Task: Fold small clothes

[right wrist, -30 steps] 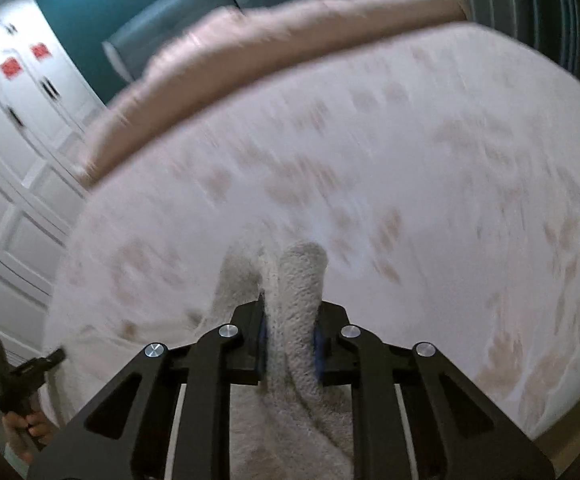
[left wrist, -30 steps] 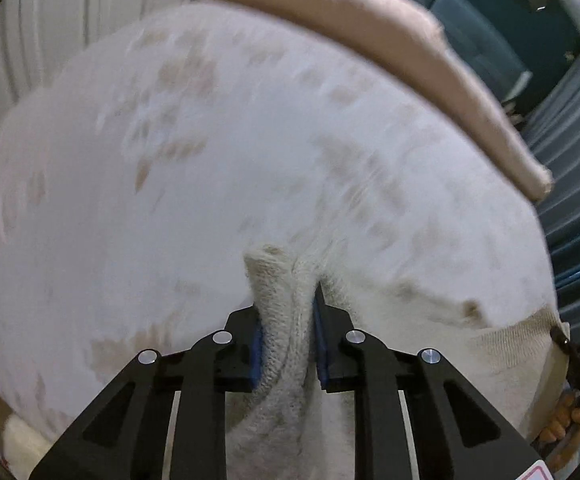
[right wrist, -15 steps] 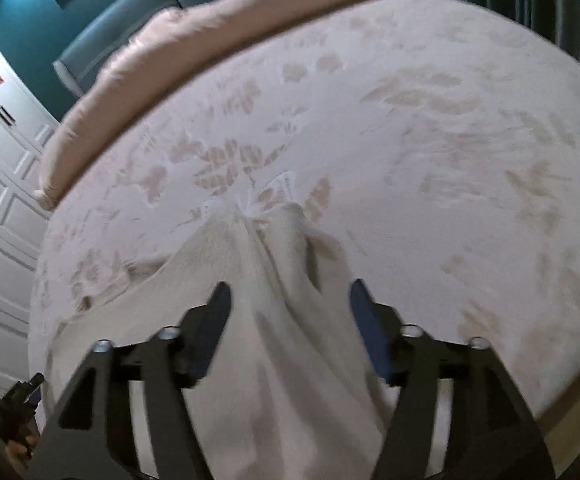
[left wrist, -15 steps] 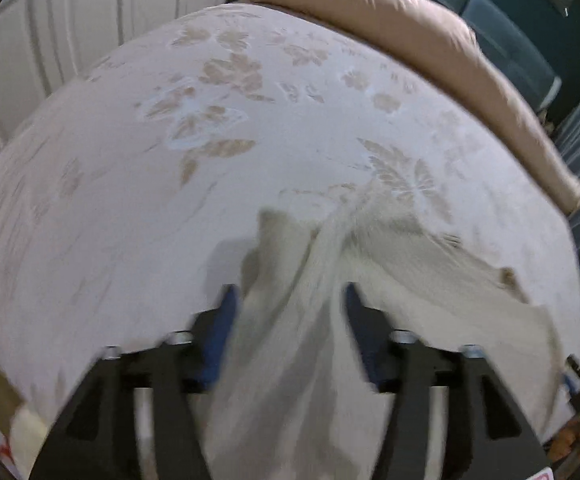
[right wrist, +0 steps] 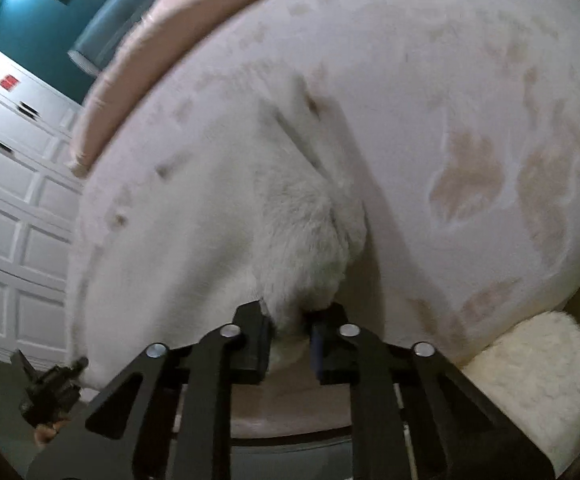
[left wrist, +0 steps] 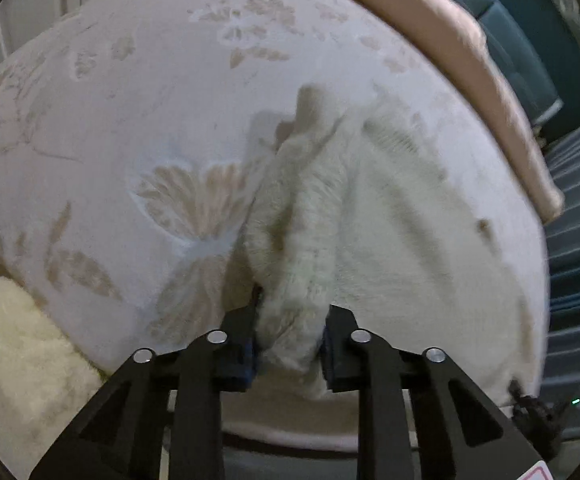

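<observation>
A cream knitted garment (left wrist: 370, 216) lies spread on the bed, its near edge bunched up. My left gripper (left wrist: 290, 340) is shut on a fold of that garment at its left near corner. In the right wrist view the same garment (right wrist: 218, 216) stretches to the left, and my right gripper (right wrist: 290, 332) is shut on a bunched fold at its right near corner. Both grippers sit at the near edge of the bed. The cloth between the jaws hides the pads' inner faces.
The bed has a white cover with beige butterfly prints (left wrist: 186, 200) and a pink bolster (left wrist: 470, 60) along the far side. A fluffy cream item (left wrist: 14, 360) lies off the bed's near edge, also in the right wrist view (right wrist: 530, 372). White panelled doors (right wrist: 6, 208) stand left.
Both grippers opened half a second ago and have now shut again on folds of the garment. They have pulled back toward the near edge of the bed.
</observation>
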Demonstrator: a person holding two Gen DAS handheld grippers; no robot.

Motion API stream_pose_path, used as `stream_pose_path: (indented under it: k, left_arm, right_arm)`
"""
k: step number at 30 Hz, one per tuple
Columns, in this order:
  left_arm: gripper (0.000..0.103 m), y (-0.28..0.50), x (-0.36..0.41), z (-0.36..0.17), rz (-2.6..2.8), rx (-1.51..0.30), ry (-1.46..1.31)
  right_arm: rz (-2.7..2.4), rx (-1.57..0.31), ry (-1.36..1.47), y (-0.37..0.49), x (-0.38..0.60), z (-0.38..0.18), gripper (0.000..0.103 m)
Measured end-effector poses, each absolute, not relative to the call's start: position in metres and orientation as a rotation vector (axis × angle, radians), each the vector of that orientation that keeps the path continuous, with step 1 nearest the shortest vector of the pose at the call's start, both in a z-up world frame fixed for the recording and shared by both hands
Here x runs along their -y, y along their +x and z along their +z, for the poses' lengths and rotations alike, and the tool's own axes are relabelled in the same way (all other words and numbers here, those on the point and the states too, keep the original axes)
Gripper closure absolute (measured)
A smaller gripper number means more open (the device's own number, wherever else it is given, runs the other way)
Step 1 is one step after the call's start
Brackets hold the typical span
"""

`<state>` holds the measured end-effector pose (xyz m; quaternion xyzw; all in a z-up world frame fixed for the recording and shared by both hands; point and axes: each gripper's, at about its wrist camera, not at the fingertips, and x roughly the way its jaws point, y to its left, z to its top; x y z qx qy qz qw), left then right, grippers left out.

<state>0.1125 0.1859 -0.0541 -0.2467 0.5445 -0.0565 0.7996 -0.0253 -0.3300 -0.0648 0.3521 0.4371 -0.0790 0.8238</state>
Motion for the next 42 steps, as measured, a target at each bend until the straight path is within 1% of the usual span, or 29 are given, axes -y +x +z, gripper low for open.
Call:
stream_pose_path:
  k: [2, 3, 5, 6, 7, 8, 9, 10, 11, 16, 18, 21, 24, 25, 26, 28, 31, 33, 34, 35, 38, 40, 41, 42]
  left_arm:
    - [0.085, 0.101, -0.191, -0.042, -0.144, -1.152, -0.521]
    - [0.085, 0.095, -0.191, -0.042, -0.152, -1.162, -0.503]
    - [0.085, 0.087, -0.188, -0.059, -0.133, -1.21, -0.464]
    - [0.085, 0.085, -0.186, -0.074, -0.114, -1.24, -0.457]
    - [0.085, 0.084, -0.187, -0.084, -0.101, -1.257, -0.471]
    - [0.085, 0.082, -0.187, -0.089, -0.092, -1.255, -0.489]
    - [0.084, 0.082, -0.186, -0.087, -0.084, -1.244, -0.491]
    - [0.084, 0.083, -0.185, -0.085, -0.083, -1.243, -0.484]
    - [0.083, 0.084, -0.183, -0.081, -0.088, -1.241, -0.47]
    - [0.076, 0.082, -0.179, -0.068, -0.086, -1.232, -0.42]
    - [0.076, 0.077, -0.183, -0.061, -0.078, -1.209, -0.45]
    - [0.069, 0.074, -0.188, -0.057, -0.075, -1.179, -0.482]
    - [0.068, 0.078, -0.191, -0.057, -0.062, -1.177, -0.484]
    - [0.066, 0.082, -0.191, -0.056, -0.06, -1.175, -0.482]
    - [0.058, 0.084, -0.191, -0.054, -0.061, -1.171, -0.483]
    - [0.047, 0.091, -0.191, -0.054, -0.052, -1.156, -0.488]
    - [0.047, 0.105, -0.191, -0.059, -0.048, -1.156, -0.491]
    - [0.047, 0.114, -0.193, -0.067, -0.05, -1.173, -0.513]
    - [0.044, 0.118, -0.193, -0.072, -0.064, -1.185, -0.531]
    - [0.039, 0.123, -0.192, -0.077, -0.058, -1.204, -0.54]
    - [0.036, 0.133, -0.185, -0.087, -0.051, -1.207, -0.537]
    - [0.035, 0.137, -0.179, -0.086, -0.043, -1.184, -0.51]
    - [0.04, 0.14, -0.174, -0.084, -0.054, -1.182, -0.493]
    - [0.052, 0.142, -0.171, -0.082, -0.071, -1.18, -0.49]
  right_arm:
    - [-0.17, -0.907, 0.724, -0.038, 0.33, -0.05, 0.092]
    - [-0.174, -0.923, 0.711, -0.04, 0.33, -0.054, 0.092]
    - [-0.208, -1.0, 0.673, -0.042, 0.328, -0.074, 0.092]
    - [-0.222, -1.072, 0.661, -0.039, 0.326, -0.097, 0.091]
    - [-0.229, -1.103, 0.665, -0.038, 0.325, -0.11, 0.09]
    - [-0.235, -1.089, 0.688, -0.039, 0.325, -0.113, 0.089]
    - [-0.246, -1.081, 0.698, -0.038, 0.326, -0.107, 0.081]
    - [-0.261, -1.078, 0.696, -0.038, 0.327, -0.103, 0.069]
    - [-0.292, -1.068, 0.682, -0.039, 0.329, -0.095, 0.065]
    - [-0.407, -0.989, 0.523, -0.046, 0.323, -0.044, 0.065]
    - [-0.335, -0.948, 0.494, -0.041, 0.307, -0.024, 0.065]
    - [-0.116, -0.961, 0.466, -0.008, 0.254, -0.01, 0.066]
    - [0.054, -1.013, 0.384, 0.03, 0.194, -0.018, 0.067]
    - [0.096, -1.033, 0.35, 0.042, 0.173, -0.022, 0.067]
    - [0.133, -1.054, 0.318, 0.054, 0.152, -0.028, 0.067]
    - [0.166, -1.106, 0.251, 0.073, 0.121, -0.048, 0.067]
    - [0.153, -1.217, 0.217, 0.087, 0.1, -0.08, 0.066]
    - [0.139, -1.215, 0.184, 0.087, 0.096, -0.089, 0.065]
    - [0.14, -1.22, 0.181, 0.088, 0.098, -0.089, 0.065]
    - [0.14, -1.228, 0.185, 0.09, 0.099, -0.088, 0.065]
    - [0.152, -1.241, 0.2, 0.096, 0.103, -0.09, 0.065]
    - [0.163, -1.233, 0.211, 0.097, 0.107, -0.09, 0.064]
    - [0.167, -1.226, 0.224, 0.097, 0.11, -0.089, 0.064]
    - [0.169, -1.218, 0.235, 0.092, 0.108, -0.088, 0.063]
